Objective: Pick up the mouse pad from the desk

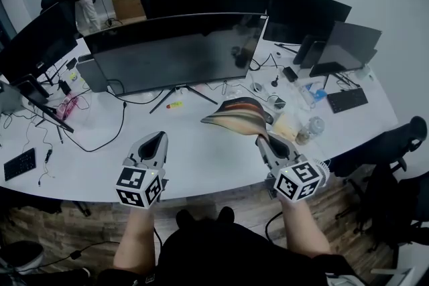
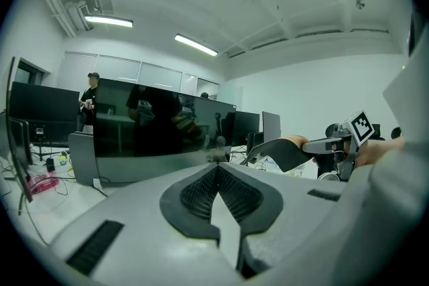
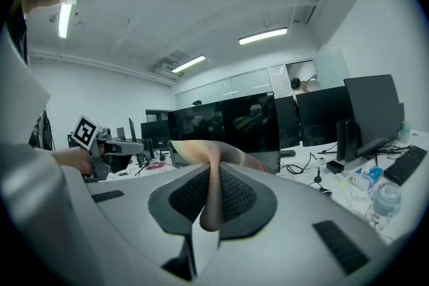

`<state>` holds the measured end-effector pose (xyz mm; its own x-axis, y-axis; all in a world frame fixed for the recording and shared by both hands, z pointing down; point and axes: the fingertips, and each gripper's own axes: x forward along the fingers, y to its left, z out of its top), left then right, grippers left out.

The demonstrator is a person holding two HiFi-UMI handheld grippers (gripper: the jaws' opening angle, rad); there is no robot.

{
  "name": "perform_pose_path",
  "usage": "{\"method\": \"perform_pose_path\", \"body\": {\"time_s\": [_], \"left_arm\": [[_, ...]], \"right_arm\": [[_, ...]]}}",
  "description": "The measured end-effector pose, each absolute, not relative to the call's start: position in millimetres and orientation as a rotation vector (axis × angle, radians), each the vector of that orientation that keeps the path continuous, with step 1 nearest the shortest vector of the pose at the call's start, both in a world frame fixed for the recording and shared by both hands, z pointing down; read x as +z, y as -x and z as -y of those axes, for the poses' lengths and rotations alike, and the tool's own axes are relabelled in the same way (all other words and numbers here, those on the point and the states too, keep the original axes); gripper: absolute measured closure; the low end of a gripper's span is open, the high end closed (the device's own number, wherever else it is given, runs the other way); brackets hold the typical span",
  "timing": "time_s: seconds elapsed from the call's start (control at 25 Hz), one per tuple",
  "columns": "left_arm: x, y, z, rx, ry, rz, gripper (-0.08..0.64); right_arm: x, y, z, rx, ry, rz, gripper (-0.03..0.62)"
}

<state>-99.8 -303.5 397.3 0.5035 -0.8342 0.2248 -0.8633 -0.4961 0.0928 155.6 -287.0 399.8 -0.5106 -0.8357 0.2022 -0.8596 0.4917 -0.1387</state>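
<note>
Lift looks done: right hand-held gripper (image 1: 260, 138) pinches the mouse pad (image 1: 238, 114) edge, pad clear above worktop (image 1: 201, 164); left hand-held gripper (image 1: 155, 140) closed, empty; next needs only a steady hold.

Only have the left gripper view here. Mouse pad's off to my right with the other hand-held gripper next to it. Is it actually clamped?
Observer: Yes. The right gripper view shows the right hand-held gripper shut on the mouse pad, its edge pinched between both pads.
Operator: Which part is gripped?
Observer: In the head view it's the pad's near edge. The rest arches away toward the big monitor.
Operator: Anything close by on the desk?
Observer: A clear plastic bottle stands on the white desk, just right of the pad.
Operator: My left one near the pad?
Observer: No. The head view puts the left hand-held gripper over the desk's near edge, left of the pad and apart from it.
</note>
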Motion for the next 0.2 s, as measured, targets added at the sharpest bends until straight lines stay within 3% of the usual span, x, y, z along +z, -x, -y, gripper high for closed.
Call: {"method": "perform_pose_path", "body": {"time_s": [0.2], "left_arm": [[397.4, 97.8, 306.3, 0.229, -2.552, 1.458, 0.552]], "right_arm": [[400.2, -156.2, 287.3, 0.338, -1.492, 2.618, 0.561]]}}
